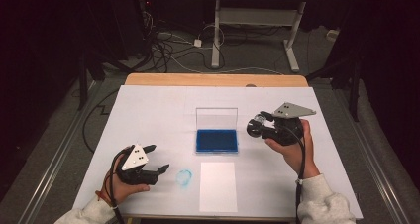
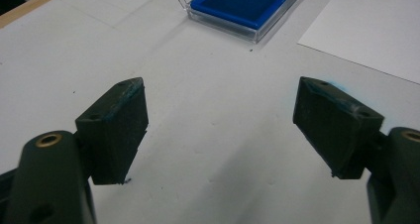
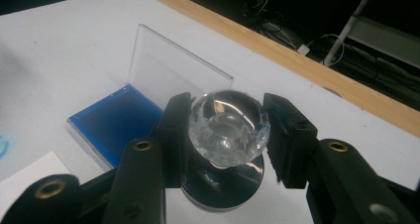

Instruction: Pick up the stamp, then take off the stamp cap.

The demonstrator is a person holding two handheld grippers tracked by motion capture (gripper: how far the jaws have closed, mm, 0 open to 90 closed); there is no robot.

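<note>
A stamp with a clear faceted knob [image 3: 229,127] and a round dark base sits between the jaws of my right gripper [image 3: 228,101], which is shut on the knob. In the high view that gripper [image 1: 255,125] holds the stamp [image 1: 257,128] above the table, just right of the blue ink pad [image 1: 216,140]. The pad's [image 3: 116,120] clear lid [image 3: 173,68] stands upright behind it. My left gripper [image 1: 159,158] is open at the front left, nothing between its jaws [image 2: 220,90]. A white sheet of paper [image 1: 218,187] lies in front of the pad [image 2: 247,3].
A faint blue ring mark [image 1: 184,178] is on the white table cover, between the left gripper and the paper [image 2: 376,30]. The wooden table edge [image 1: 215,79] runs along the far side. Beyond it are a desk frame [image 1: 255,17] and floor cables [image 1: 168,48].
</note>
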